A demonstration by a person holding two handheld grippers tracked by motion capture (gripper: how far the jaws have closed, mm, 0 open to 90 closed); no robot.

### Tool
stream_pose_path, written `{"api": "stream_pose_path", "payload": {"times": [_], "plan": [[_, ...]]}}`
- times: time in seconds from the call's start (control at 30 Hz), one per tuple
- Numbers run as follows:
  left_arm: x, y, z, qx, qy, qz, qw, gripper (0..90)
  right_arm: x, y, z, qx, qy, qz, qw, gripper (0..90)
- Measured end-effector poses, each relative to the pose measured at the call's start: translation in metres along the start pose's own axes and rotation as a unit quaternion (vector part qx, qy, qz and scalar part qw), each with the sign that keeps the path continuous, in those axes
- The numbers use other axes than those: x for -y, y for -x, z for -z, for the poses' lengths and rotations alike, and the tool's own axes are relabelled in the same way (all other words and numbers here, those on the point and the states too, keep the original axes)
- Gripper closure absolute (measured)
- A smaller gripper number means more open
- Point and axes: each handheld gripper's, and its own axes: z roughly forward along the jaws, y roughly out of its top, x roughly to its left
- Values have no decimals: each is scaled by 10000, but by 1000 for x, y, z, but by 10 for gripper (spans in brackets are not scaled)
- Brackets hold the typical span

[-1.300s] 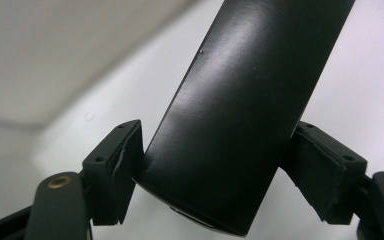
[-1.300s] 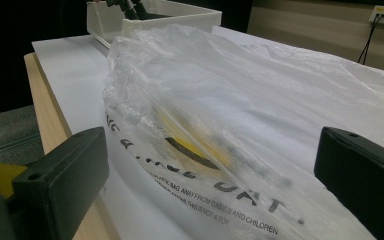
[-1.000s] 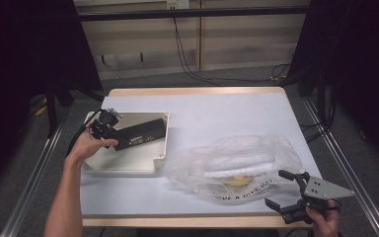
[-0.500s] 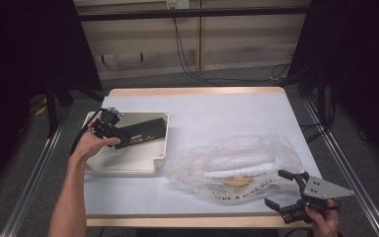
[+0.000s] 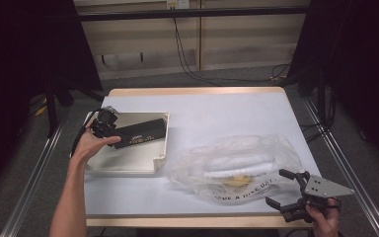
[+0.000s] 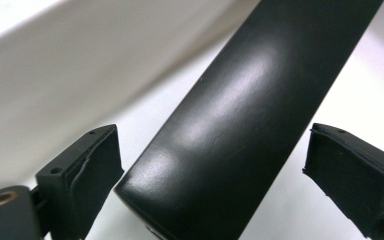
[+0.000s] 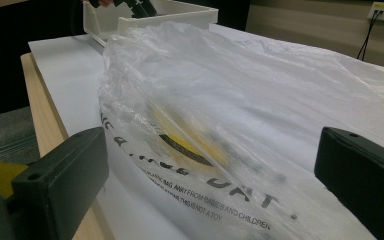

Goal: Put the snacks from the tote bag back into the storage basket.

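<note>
A long black box lies slantwise in a shallow white tray at the table's left. My left gripper sits at the box's near end, held by a hand. In the left gripper view the box runs between my open jaws; the left pad is close beside it and the right pad stands well apart. A clear plastic bag with printed text, something white and something yellow inside lies at front right. My right gripper stands wide open just in front of the bag, holding nothing.
The table's wooden front edge runs right beside the right gripper. The tray's corner shows beyond the bag. Bare white tabletop spreads behind the tray and the bag. Dark curtains and cables surround the table.
</note>
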Motion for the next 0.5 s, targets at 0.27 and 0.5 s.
{"api": "stream_pose_path", "payload": {"times": [0.27,0.5], "plan": [[8,5,25,-257,411,91,9988,122,0,-1,2,25,18,4,10000,4],[19,14,41,-467,958,441,9933,316,0,0,2,21,20,4,10000,4]]}}
